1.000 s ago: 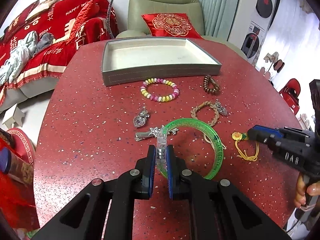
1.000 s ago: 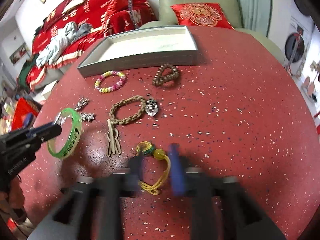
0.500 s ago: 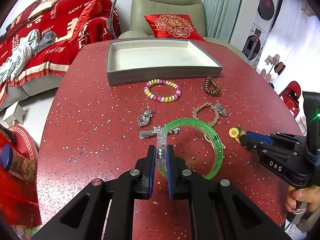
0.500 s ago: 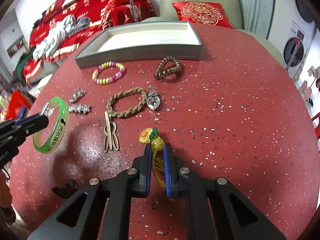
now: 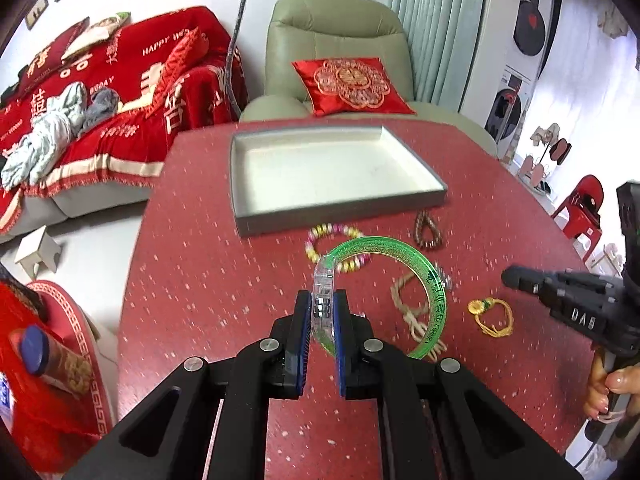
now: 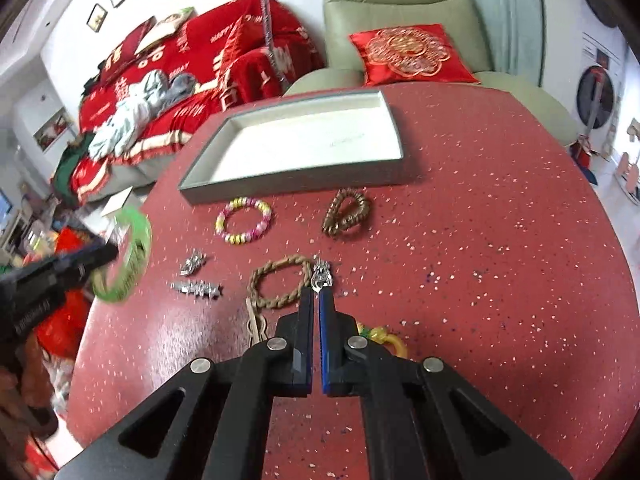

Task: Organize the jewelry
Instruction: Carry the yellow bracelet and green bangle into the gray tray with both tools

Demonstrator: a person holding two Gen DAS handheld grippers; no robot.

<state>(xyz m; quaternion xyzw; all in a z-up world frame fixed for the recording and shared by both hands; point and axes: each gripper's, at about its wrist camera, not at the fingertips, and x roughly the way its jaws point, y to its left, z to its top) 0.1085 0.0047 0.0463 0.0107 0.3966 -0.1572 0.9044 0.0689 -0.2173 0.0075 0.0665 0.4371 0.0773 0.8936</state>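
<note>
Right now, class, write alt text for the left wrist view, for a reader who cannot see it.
The left hand-held gripper is shut on the clear clasp of a green bangle, held over a red speckled table. Beyond sits an empty grey tray; a yellow cord bracelet lies near the tip of the right hand-held gripper.

1. Table (image 5: 192,280): dark red, pale speckles.
2. Tray (image 5: 340,212) ahead of claw: grey walls, white inside.
3. Bangle (image 5: 434,292) in left claw (image 5: 323,300): clear green, dark lettering.
4. Bead bracelet (image 6: 243,220): pink, yellow, white.
5. Cord (image 5: 492,316) right of claw: yellow, green knot.
6. Pads (image 6: 326,312): blue.
</note>
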